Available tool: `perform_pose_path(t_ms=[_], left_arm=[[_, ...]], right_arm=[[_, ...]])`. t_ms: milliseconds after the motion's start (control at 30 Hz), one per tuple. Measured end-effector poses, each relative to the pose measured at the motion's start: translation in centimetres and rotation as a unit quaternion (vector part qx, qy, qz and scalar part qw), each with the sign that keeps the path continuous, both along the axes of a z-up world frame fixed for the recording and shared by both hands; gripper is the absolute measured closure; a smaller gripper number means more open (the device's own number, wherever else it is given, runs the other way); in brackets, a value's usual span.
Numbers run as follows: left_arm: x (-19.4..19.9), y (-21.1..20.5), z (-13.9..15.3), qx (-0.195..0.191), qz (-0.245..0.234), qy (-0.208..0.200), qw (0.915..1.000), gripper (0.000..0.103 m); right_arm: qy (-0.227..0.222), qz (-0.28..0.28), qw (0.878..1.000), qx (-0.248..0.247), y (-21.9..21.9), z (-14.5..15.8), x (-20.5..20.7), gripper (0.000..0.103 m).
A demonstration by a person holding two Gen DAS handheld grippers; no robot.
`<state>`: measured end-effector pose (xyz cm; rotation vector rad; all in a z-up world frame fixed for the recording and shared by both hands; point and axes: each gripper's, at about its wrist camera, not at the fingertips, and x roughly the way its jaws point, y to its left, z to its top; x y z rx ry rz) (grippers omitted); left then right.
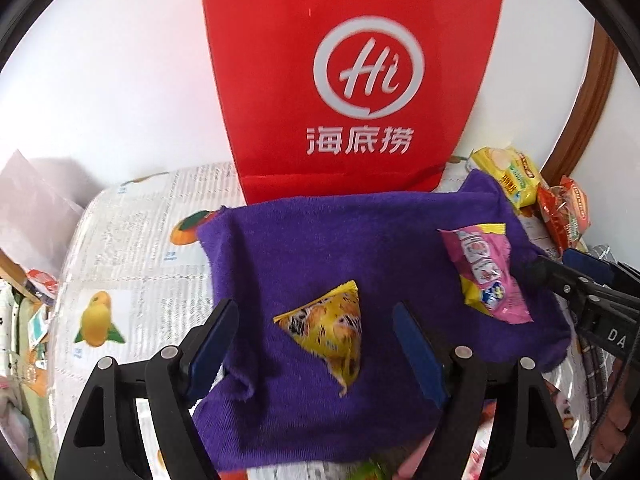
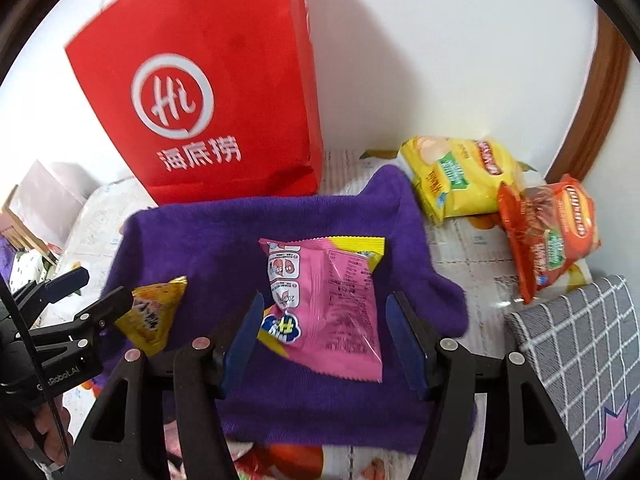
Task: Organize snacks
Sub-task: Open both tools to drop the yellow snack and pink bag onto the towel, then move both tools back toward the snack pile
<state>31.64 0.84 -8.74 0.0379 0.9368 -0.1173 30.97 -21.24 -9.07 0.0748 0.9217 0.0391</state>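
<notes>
The towel (image 2: 240,240) is plain deep purple. The triangular packet (image 1: 328,328) is yellow with dark print; the flat packet (image 2: 332,300) is pink with yellow ends. The paper bag (image 2: 208,92) is red with white lettering. Far right, one chip bag (image 2: 460,176) is yellow, the other chip bag (image 2: 552,232) orange-red. The tablecloth (image 1: 132,248) is newsprint with orange fruit.

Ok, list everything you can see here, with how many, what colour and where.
paper bag: one, red with white logo, standing against the wall behind the towel
towel: one, purple, spread on the printed table cover
triangular snack packet: one, yellow, on the towel's left part
flat snack packet: one, pink with yellow ends, on the towel's right part
chip bag: one, yellow, right of the towel by the wall
chip bag: one, orange-red, beside the yellow one
checked cloth: one, grey, far right
left gripper: black, blue pads, open around the yellow packet
right gripper: black, blue pads, open around the pink packet
</notes>
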Motion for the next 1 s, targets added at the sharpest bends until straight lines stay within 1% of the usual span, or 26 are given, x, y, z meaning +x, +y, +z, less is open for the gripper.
perform_pose_path(t_ms=[100, 267, 400, 500, 633, 800, 900, 1000], left_arm=[[-1.7, 0.1, 1.7, -0.005, 0.003, -0.010, 0.9999, 0.024], [-5.3, 0.4, 4.1, 0.005, 0.014, -0.029, 0.9995, 0.024], [-7.7, 0.6, 4.9, 0.001, 0.021, -0.033, 0.9992, 0.024], [-9.4, 0.5, 5.2, 0.003, 0.026, -0.031, 0.9992, 0.024], [-11.9, 0.6, 5.7, 0.007, 0.031, -0.040, 0.9987, 0.024], [-14.2, 0.9, 5.7, 0.007, 0.030, -0.039, 0.9988, 0.024], [-15.2, 1.1, 5.0, 0.017, 0.036, -0.038, 0.9985, 0.024], [-15.7, 1.7, 3.2, 0.015, 0.042, -0.023, 0.9988, 0.024]], right_arm=[[-0.018, -0.006, 1.000, 0.004, -0.5, 1.7, -2.1, 0.040], [-0.048, -0.022, 0.999, 0.008, -1.3, 4.3, -6.4, 0.040], [-0.065, -0.036, 0.997, 0.006, -2.0, 5.3, -9.7, 0.040], [-0.075, -0.061, 0.995, -0.014, -2.3, 5.4, -12.1, 0.040], [-0.061, -0.049, 0.997, 0.005, -2.8, 4.8, -14.5, 0.040], [-0.058, -0.041, 0.997, -0.011, -2.5, 3.5, -16.6, 0.040], [-0.043, -0.029, 0.999, 0.001, -2.6, 1.6, -17.1, 0.040], [-0.023, -0.023, 0.999, 0.008, -2.7, -0.9, -17.2, 0.040]])
